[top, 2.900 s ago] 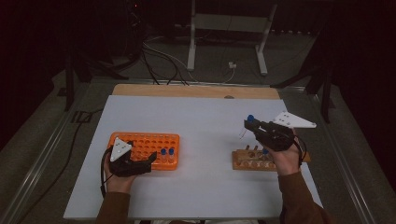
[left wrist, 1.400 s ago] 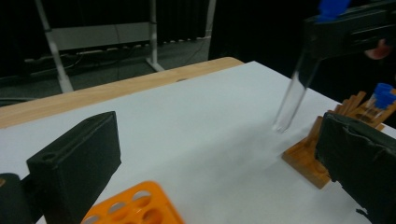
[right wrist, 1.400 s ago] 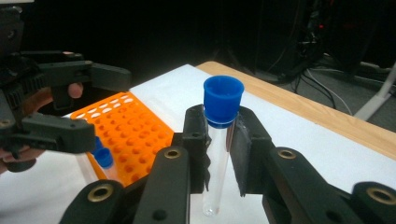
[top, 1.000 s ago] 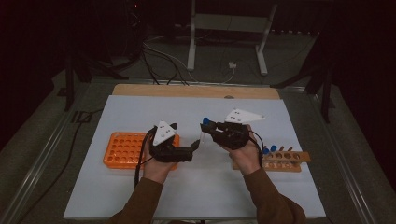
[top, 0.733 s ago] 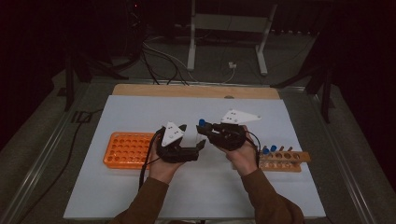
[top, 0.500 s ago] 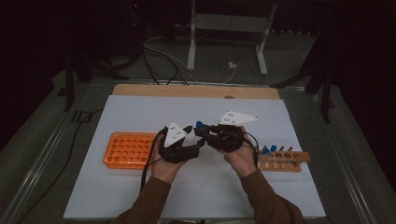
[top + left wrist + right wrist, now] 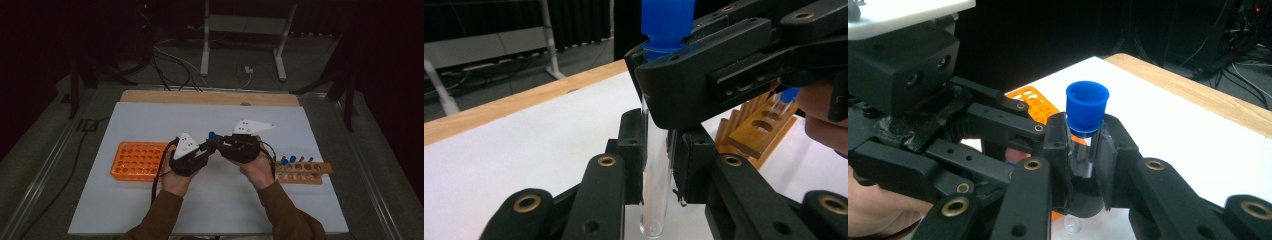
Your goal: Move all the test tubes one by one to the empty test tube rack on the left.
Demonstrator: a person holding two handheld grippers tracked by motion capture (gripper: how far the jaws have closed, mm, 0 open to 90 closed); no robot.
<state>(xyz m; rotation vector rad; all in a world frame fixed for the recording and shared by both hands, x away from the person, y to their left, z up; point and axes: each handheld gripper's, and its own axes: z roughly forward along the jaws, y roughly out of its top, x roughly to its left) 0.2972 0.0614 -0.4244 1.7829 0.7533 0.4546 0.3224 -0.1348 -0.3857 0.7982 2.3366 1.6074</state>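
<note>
Above the table's middle, my right claw [image 7: 214, 145] gripped the blue-capped test tube [image 7: 657, 170] just under its cap. My left claw [image 7: 207, 148], meeting it from nine o'clock, had just closed on the glass lower down.

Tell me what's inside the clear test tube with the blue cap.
The clear glass test tube with the blue plastic cap looks empty along its bare lower stretch and rounded bottom. The left tool and right tool both clamp it, covering parts of the glass; the cap hides the top.
</note>
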